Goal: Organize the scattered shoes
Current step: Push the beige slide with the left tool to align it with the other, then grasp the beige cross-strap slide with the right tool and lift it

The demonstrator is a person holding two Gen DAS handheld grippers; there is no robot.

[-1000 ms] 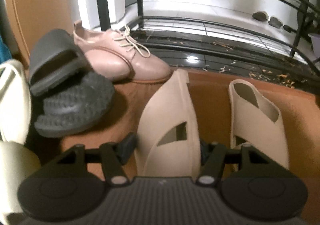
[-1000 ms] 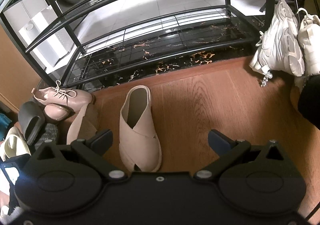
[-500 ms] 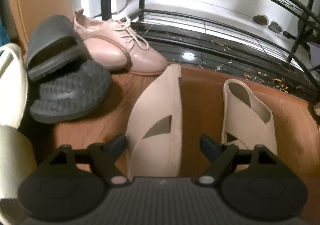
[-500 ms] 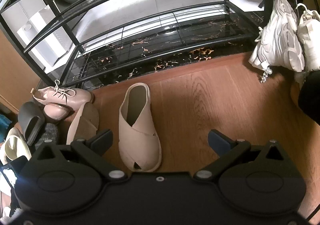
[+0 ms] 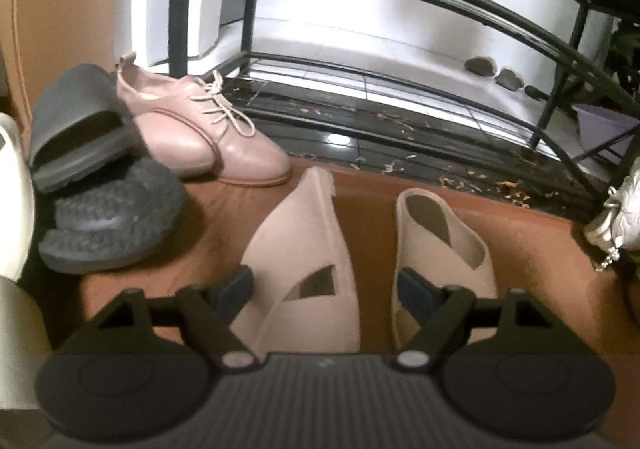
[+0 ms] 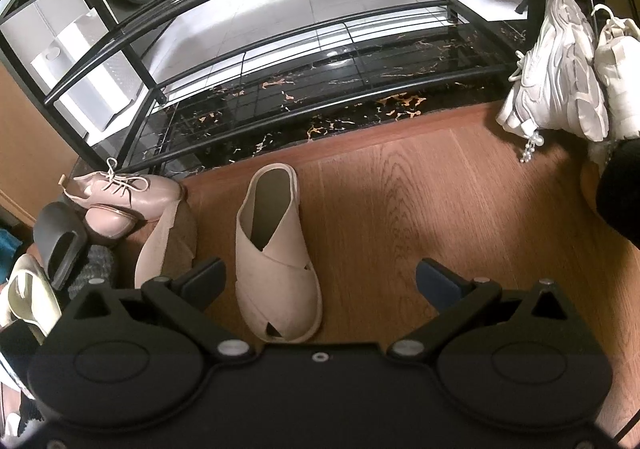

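Now my left gripper (image 5: 326, 283) has let go of the beige cross-strap slide on its side (image 5: 304, 269); fingers closing again, not yet pressing; right gripper (image 6: 320, 277) open, empty.

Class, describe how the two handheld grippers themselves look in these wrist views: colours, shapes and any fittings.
The left gripper and right gripper look alike: a black body with two round discs, black angled link arms, silver pivot screws and dark blue pads on the fingertips. The left body shows a grey ribbed panel; the right body is smooth black with one small central screw. No cables, hands or sleeves show.
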